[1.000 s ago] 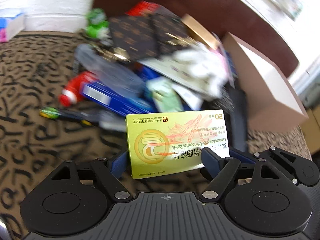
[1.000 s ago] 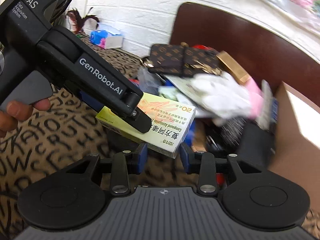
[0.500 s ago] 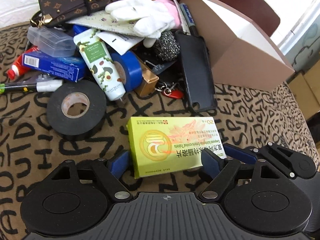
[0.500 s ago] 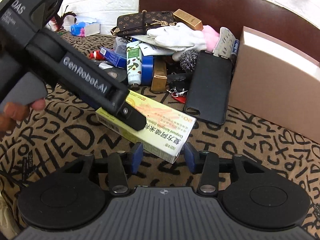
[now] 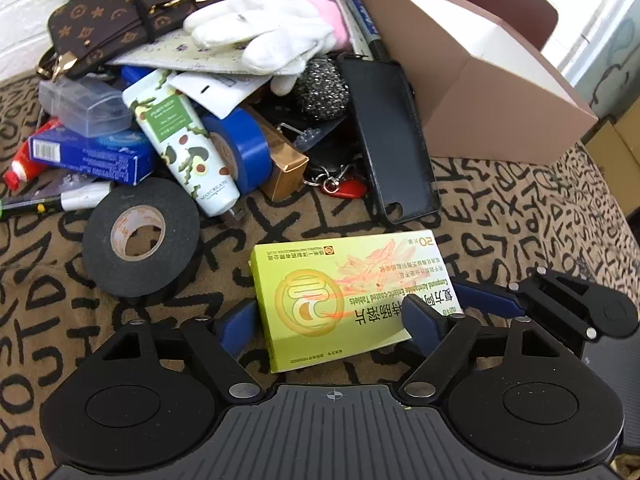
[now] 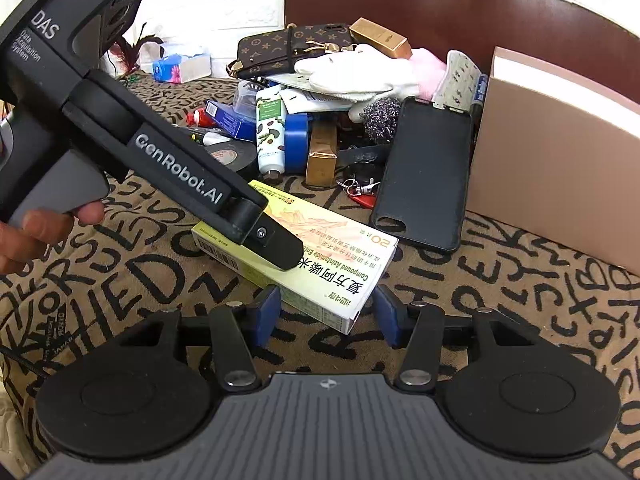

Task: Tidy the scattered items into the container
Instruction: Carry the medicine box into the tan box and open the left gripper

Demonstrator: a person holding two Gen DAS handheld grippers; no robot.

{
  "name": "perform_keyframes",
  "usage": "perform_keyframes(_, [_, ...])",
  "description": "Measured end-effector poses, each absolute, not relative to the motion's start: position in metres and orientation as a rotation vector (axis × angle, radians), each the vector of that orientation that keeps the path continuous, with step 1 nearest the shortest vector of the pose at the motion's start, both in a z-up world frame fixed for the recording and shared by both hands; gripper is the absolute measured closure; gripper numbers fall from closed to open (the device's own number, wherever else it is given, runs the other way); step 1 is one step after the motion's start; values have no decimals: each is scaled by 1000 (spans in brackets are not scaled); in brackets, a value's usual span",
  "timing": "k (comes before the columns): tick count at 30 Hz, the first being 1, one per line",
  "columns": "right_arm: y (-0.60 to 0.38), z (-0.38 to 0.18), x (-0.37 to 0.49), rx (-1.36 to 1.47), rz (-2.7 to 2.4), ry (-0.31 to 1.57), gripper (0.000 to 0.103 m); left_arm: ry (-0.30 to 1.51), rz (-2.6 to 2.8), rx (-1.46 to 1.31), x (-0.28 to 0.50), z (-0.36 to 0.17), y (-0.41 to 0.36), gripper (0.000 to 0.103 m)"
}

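Note:
A yellow-green tablet box (image 5: 340,280) lies flat, low over the letter-print cloth (image 5: 520,208). My left gripper (image 5: 332,320) is shut on it, its blue pads against the box's two long sides. In the right wrist view the same tablet box (image 6: 340,256) shows under the left gripper's black finger (image 6: 276,248). My right gripper (image 6: 326,312) straddles the box's near corner; its jaws are opening and the pads stand clear of the cardboard. The pink-beige container (image 5: 480,92) stands open at the right, also seen as the container (image 6: 560,160).
A pile sits behind the box: black tape roll (image 5: 140,236), avocado-print tube (image 5: 188,148), blue tape (image 5: 244,148), black phone case (image 5: 392,140), white glove (image 5: 264,36), monogram pouch (image 5: 120,16). A hand (image 6: 36,232) holds the left gripper's handle.
Both grippers came back from over the pile and sank toward the near cloth, the tablet box still in the left one. The right jaws widened off the box's corner.

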State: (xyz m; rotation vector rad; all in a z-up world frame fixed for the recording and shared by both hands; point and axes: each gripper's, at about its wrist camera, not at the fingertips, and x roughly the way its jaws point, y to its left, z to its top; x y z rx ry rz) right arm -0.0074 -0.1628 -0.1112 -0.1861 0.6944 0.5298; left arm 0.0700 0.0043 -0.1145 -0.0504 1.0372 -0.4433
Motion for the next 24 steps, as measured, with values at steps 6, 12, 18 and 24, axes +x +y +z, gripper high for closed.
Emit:
perform_keyframes(6, [-167,-111,-3,-148,531,709,47,1020,-443,-27,71,-116,-2,21])
perform_keyframes(12, [-182,-94,-15,-141,520,670,48,1004,-464,-38,62,-93,-9,27])
perform_keyframes(18, [-207,-46,-23,-168,471,522,48,852,-520,-8,53,-36,-33,27])
perform_keyframes(24, [-236,2,6,-208,395,408,48,717,-574,8,83,16,-76,27])
